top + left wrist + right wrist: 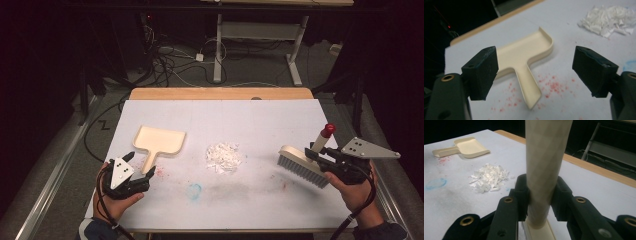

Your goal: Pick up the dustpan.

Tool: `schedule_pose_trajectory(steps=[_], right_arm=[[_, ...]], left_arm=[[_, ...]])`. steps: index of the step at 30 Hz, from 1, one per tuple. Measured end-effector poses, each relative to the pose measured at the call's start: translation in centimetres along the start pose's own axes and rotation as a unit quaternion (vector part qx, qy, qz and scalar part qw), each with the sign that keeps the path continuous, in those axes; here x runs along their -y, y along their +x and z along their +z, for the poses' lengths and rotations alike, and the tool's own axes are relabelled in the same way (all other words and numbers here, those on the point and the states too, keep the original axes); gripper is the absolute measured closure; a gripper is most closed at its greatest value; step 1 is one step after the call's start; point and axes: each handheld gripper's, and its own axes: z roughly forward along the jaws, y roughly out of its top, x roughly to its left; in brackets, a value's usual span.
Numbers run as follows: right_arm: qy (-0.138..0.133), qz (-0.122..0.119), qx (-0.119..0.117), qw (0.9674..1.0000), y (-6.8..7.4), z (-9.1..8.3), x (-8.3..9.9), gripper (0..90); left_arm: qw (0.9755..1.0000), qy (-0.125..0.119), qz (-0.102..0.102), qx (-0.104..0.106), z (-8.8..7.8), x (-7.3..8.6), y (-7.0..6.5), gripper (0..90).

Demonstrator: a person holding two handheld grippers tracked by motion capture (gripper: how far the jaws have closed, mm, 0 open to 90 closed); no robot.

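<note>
Clamping the brush (304,165), the right gripper (320,156) is ready while the open left gripper (140,165) must close on the dustpan (159,141) handle.

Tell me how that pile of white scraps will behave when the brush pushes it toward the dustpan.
The pile of white scraps is loose, thin flakes, so it will probably scatter and spread rather than slide as one lump. The flakes look very light, so a fast stroke may flick some away. The brush has a wide bristle row, which should gather most of them toward the dustpan.

Beyond the table's wooden far edge (220,93), a white-legged desk (260,45) stands on dim grey floor (250,70) strewn with cables (165,60).
</note>
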Motion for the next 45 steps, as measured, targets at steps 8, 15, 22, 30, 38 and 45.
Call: schedule_pose_trajectory(steps=[8, 15, 22, 30, 38, 45], right_arm=[[-0.004, 0.003, 0.000, 1.0000, -0.1, -0.6, 0.2, 70.9], [-0.008, 0.004, -0.003, 1.0000, 0.0, -0.6, 0.2, 70.9], [-0.003, 0.002, -0.013, 0.9999, 0.2, 0.3, -0.1, 70.9], [0.010, 0.003, -0.016, 0.9998, 0.1, 0.8, 0.0, 70.9], [0.009, 0.004, -0.012, 0.9999, 0.1, 0.6, 0.2, 70.8], [0.014, 0.008, -0.011, 0.9998, 0.3, 0.8, 0.4, 70.8]], left_arm=[[0.9997, 0.024, -0.007, 0.001, 0.0, 0.0, 0.1, 20.4], [0.9987, 0.047, -0.021, 0.001, 0.2, 0.2, 0.5, 21.0], [0.9940, 0.088, -0.065, -0.004, 1.5, 0.1, 2.6, 21.1], [0.9834, 0.155, -0.090, 0.030, 4.8, -1.2, 3.0, 21.1], [0.9686, 0.206, -0.131, 0.044, 9.6, -1.2, 3.2, 29.4], [0.9683, 0.196, -0.153, 0.024, 9.3, -0.7, 3.7, 53.3]])
